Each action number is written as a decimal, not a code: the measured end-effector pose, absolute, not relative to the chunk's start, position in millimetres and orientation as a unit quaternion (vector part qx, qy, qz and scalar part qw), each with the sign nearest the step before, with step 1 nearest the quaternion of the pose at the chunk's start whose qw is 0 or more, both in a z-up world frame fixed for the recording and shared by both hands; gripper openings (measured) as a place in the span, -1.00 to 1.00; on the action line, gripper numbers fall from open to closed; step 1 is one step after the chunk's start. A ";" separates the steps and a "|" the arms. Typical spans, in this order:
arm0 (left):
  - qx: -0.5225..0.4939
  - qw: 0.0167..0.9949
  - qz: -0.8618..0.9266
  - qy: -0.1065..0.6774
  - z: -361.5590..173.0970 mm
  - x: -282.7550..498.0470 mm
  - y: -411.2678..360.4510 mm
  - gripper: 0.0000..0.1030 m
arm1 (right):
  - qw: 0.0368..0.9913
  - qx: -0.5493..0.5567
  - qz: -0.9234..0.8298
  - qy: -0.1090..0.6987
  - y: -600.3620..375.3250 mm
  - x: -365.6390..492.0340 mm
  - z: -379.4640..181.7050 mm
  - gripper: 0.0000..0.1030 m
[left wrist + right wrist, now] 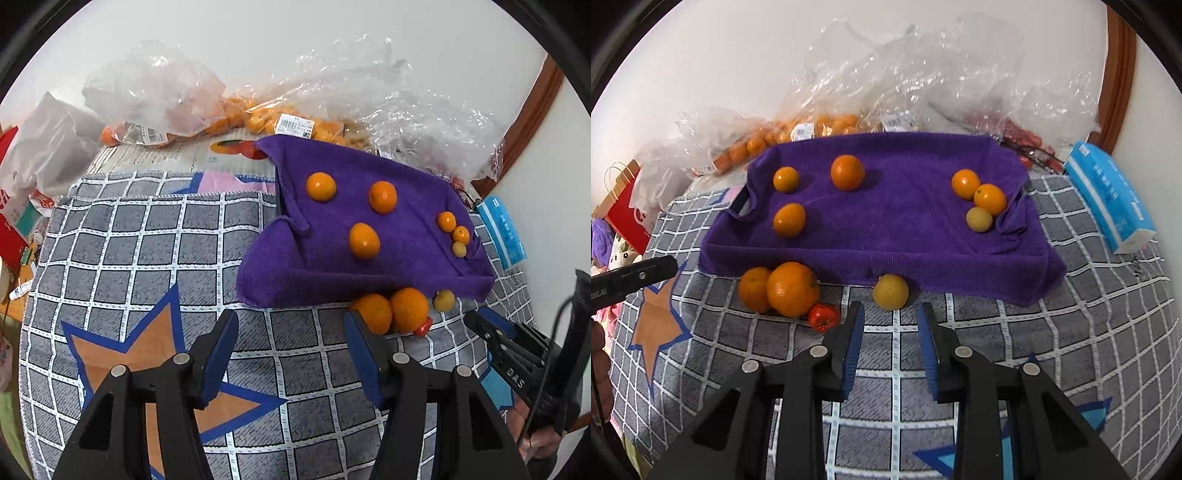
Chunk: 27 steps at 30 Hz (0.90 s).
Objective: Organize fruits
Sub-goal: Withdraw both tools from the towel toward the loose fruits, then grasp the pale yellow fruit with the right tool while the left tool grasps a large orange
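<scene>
**Both grippers empty, four fruits waiting off the cloth**

A purple terry cloth (886, 229) is draped over what looks like a shallow tray on the grey checked mat (1071, 354), and it seems to serve as the sorting place: three orange mandarins (847, 172) lie spread on its left half, while two smaller oranges and a pale yellow round fruit (979, 219) huddle touching at its right end, probably grouped by size

Four pieces are not yet on it. Just in front of the cloth's near edge sit a large orange (792, 289) touching a smaller one, a small red fruit (823, 316) beside them, and a yellow round fruit (890, 291) further right

The right gripper (891, 314) points straight at that yellow fruit, its blue pads narrowly apart and gripping nothing. The left gripper (291, 325) hangs over bare mat, jaws moderately open and empty, its right pad near the orange pair

Clear plastic bags (923, 74) holding more fruit lie behind
</scene>
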<state>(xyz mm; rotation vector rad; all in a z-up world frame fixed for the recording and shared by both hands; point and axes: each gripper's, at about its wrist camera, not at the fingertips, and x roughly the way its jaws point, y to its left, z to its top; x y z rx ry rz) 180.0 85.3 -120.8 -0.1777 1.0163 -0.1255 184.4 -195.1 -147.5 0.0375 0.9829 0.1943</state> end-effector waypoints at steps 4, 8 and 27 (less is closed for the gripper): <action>-0.089 0.862 -0.065 0.494 -130.6 182.8 84.9 0.12 | 0.874 0.020 0.097 0.476 -191.3 196.6 -159.3 -0.42; -0.090 0.860 -0.075 0.496 -137.5 184.5 83.9 0.12 | 0.871 0.023 0.097 0.482 -190.0 204.2 -168.6 -0.42; -0.080 0.846 -0.120 0.513 -159.1 193.7 38.0 0.10 | 0.870 0.024 0.102 0.482 -205.0 197.4 -178.3 -0.47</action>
